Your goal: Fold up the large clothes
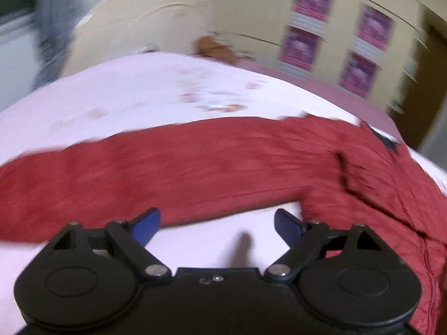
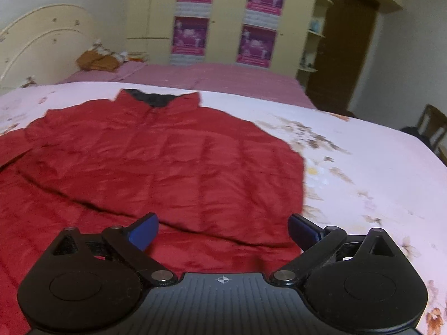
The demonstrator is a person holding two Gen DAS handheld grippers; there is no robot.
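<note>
1. A red padded jacket is spread flat on the bed, its dark-lined collar turned toward the bed's far edge.
2. One long sleeve is stretched sideways across the pale floral cover.
3. The right gripper is held just above the jacket's near hem, jaws spread wide, nothing pinched.
4. The left gripper is held over bare cover just beside the sleeve, jaws likewise spread and empty.
5. A wardrobe is seen beyond the bed.
</note>
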